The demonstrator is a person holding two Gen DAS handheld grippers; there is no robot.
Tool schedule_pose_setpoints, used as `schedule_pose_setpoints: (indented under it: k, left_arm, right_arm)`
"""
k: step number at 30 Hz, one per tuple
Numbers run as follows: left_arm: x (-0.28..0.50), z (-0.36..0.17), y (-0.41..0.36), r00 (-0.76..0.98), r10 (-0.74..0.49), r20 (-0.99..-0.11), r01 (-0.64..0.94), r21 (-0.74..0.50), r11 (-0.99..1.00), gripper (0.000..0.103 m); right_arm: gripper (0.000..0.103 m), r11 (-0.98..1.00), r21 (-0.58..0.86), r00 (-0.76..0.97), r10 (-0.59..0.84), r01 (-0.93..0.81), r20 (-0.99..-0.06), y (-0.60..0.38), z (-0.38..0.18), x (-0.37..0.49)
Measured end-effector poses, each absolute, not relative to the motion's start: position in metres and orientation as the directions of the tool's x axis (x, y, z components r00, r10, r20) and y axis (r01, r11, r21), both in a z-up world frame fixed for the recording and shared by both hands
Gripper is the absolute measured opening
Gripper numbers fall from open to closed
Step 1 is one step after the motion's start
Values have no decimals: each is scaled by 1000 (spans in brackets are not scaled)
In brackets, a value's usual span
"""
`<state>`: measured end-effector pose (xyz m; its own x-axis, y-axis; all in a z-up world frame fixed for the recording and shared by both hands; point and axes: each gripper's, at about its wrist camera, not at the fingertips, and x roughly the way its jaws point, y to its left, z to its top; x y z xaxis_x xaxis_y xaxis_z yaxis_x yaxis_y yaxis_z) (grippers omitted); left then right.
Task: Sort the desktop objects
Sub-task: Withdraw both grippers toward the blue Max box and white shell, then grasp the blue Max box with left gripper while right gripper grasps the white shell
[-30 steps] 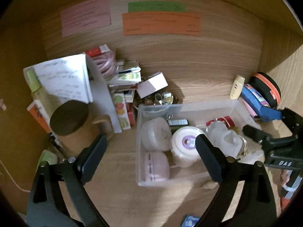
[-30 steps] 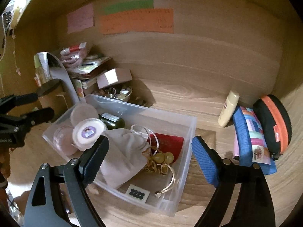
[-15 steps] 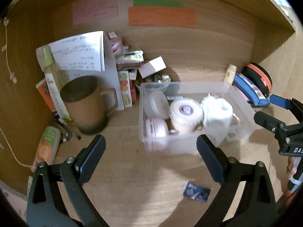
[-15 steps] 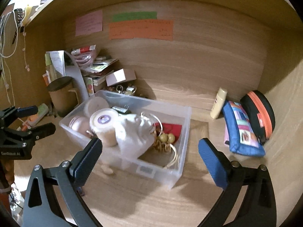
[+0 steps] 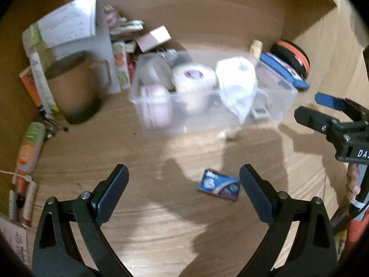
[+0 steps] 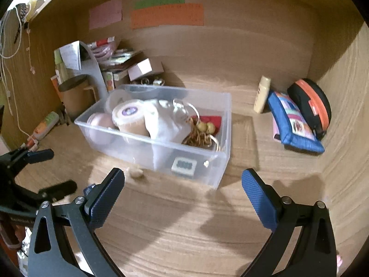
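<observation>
Left gripper (image 5: 183, 185) and right gripper (image 6: 183, 189) both stand with fingers spread wide and nothing between them, hovering over the bare wooden desk surface (image 6: 184, 230). The clear plastic bin (image 6: 216, 161) sits mid-desk beyond them, holding round jars, a white cloth pouch (image 6: 163, 120) and gold beads (image 6: 203, 129); a small blue packet (image 5: 219, 184) lies flat on the desk just ahead of the left gripper, nearer its right finger, apart from the bin. A blue patterned pouch (image 6: 295, 124) and a black-and-orange case (image 6: 311, 103) rest against the right wall, and a brown mug (image 5: 73, 87) stands left of the bin.
</observation>
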<state>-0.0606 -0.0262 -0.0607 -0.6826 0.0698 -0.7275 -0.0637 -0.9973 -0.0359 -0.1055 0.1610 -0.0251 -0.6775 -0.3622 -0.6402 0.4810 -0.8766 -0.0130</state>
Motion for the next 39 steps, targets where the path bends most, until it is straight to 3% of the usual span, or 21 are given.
schedule_pose_setpoints:
  k: [12, 14, 20, 26, 29, 36, 39]
  left_arm:
    - [-63, -80, 0, -636, 130, -761, -196, -5, -981, 97]
    - [-63, -81, 2, -631, 133, -764, -206, 0, -978, 78]
    - [-68, -92, 2, -602, 134, -787, -223, 4, -975, 60]
    - [-66, -93, 5, -605, 137, -785, -220, -1, -976, 56]
    - [-64, -92, 3, -610, 139, -780, -218, -3, -976, 49]
    - [-57, -92, -8, -622, 123, -773, -196, 1, -981, 48]
    - [-53, -92, -21, -628, 127, -767, -162, -30, -986, 48]
  right_arm:
    - [101, -883, 52, -613, -365, 467, -700, 166, -53, -109]
    - [101, -884, 67, -603, -370, 463, -707, 166, -56, -110]
    - [101, -876, 70, -596, -382, 478, -706, 161, -59, -109]
    - [101, -857, 59, -581, -396, 511, -711, 145, -61, -108]
    - [101, -851, 66, -570, -403, 520, -716, 138, -63, -108]
    - [99, -838, 82, -538, -418, 539, -732, 122, -69, -110]
    - [89, -824, 92, -523, -436, 560, -732, 113, -71, -112]
